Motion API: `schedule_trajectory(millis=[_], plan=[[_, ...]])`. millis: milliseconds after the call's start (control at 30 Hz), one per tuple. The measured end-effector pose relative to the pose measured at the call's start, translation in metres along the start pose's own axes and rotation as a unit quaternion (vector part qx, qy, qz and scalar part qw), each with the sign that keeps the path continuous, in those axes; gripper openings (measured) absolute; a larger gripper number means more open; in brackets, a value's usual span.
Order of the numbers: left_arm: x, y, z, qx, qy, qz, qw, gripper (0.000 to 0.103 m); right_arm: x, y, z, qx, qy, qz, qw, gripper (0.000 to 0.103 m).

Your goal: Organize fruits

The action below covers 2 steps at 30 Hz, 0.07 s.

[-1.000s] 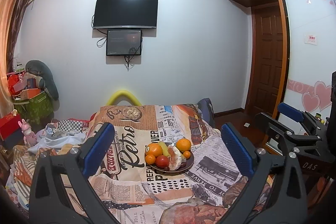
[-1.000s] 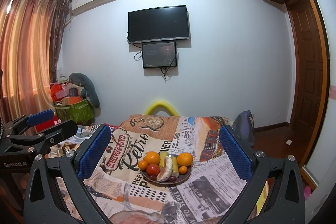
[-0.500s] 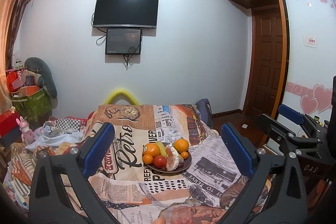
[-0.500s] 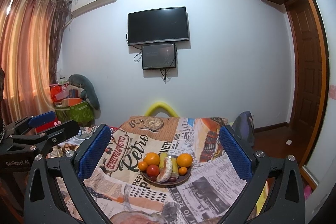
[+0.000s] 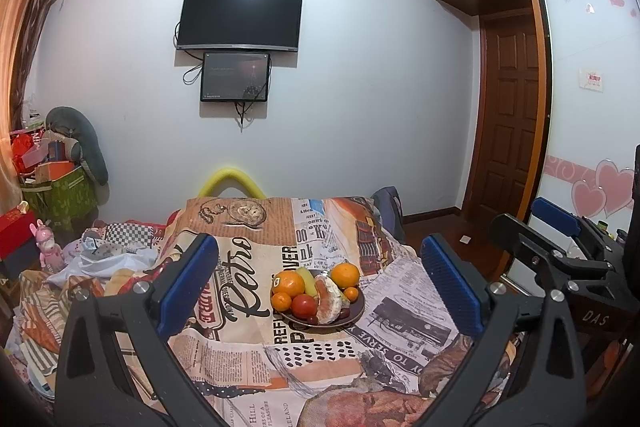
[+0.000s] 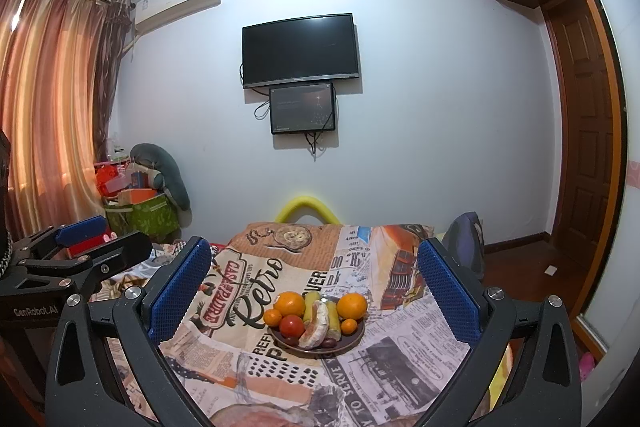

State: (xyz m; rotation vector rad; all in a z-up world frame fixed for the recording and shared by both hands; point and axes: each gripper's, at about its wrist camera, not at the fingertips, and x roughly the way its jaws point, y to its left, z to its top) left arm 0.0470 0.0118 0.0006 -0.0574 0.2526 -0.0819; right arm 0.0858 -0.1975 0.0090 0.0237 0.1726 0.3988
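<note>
Nearest the left wrist camera, the left gripper (image 5: 318,283) has its blue-padded fingers (image 5: 188,283) spread wide and released, gripping nothing. The right gripper (image 6: 314,291) stands the same way in its own view, fingers (image 6: 448,295) parted and empty; it also shows at the right edge of the left view, beside the left one.

Beyond both, between the finger pairs, a dark plate (image 5: 356,311) sits on a worktop draped in a newspaper-print cloth (image 5: 240,343). The fruits (image 6: 316,315) are heaped on it: a large orange (image 5: 289,283) at rear left, another orange (image 5: 345,275) at rear right, small tangerines at the left and right edges, a red tomato (image 5: 304,305) at front, a peeled pale citrus (image 5: 329,303) leaning front to back, and a green-yellow banana (image 6: 311,303) whose long axis runs away from the cameras, its tip pointing toward the far wall. A few dark small fruits lie at the plate's front rim.

Against the pictures from a second ago, the plate sits slightly lower and a little larger between the left fingers, and the wall screens sit lower in the right view; the fruit arrangement is unchanged.

Farther back, a yellow foam loop (image 5: 231,179) rises behind the worktop, and a television (image 6: 300,49) hangs on the white wall.
</note>
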Motion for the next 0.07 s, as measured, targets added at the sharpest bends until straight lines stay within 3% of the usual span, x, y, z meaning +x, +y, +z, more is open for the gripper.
schedule_trajectory(millis=[67], plan=[[0.0013, -0.0002, -0.0004, 0.001, 0.001, -0.001, 1.0, 0.103, 0.0008, -0.0003, 0.0003, 0.001, 0.0, 0.0, 1.0, 0.103]])
